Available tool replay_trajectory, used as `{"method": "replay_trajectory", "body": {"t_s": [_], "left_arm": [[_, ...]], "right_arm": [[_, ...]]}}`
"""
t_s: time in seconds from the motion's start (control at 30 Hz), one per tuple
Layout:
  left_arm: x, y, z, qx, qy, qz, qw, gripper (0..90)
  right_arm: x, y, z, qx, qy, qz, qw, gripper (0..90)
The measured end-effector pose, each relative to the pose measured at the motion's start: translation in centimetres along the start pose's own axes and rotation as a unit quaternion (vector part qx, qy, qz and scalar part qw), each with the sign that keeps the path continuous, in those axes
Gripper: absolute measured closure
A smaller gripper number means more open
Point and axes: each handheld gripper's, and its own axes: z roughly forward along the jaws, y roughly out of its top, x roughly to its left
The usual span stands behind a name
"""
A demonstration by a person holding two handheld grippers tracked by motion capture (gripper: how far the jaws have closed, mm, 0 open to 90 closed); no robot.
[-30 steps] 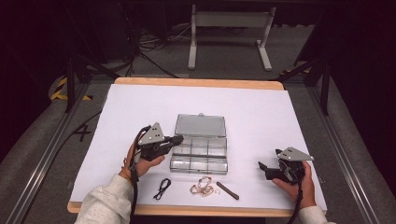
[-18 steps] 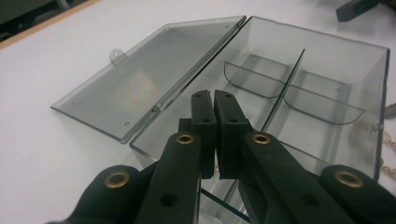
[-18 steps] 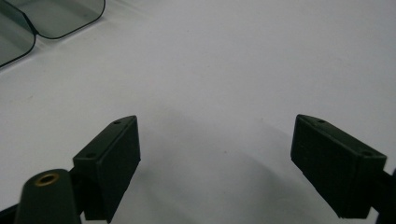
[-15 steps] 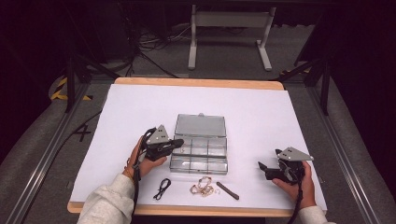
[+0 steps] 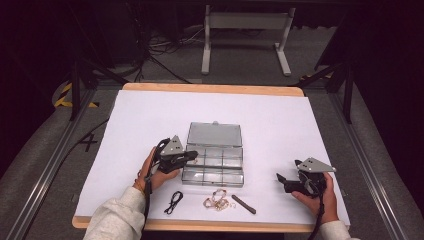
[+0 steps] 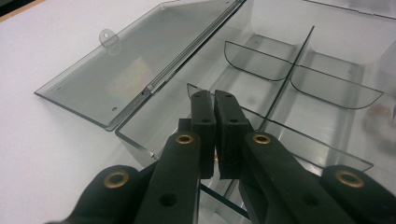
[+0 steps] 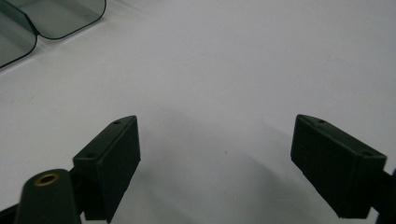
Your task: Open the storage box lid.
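Left gripper: jaws are pressed together, nothing is pinched; it is held over the box's near left corner.
Right gripper: jaws are spread wide over bare white paper.
Clear box: set mid-table, lid laid open flat.
Small things: a black loop, a chain pile and a dark stick are laid near the table's front edge.
Risk: the light box could be pushed or tipped if its thin wall is bumped.
Hard to see: what the chain pile is made of.

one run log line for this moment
left gripper: shut, empty, over open clear compartment box | right gripper: open, over white table cover | jewellery: in front of box
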Motion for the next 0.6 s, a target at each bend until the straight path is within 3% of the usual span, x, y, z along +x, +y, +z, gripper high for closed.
{"method": "replay_trajectory", "body": {"t_s": [0.6], "left_arm": [[0.14,0.05,-0.19,-0.006,0.006,-0.003,1.0000,86.4]], "right_arm": [[0.02,0.01,0.01,0.001,0.000,-0.001,1.0000,16.2]]}}
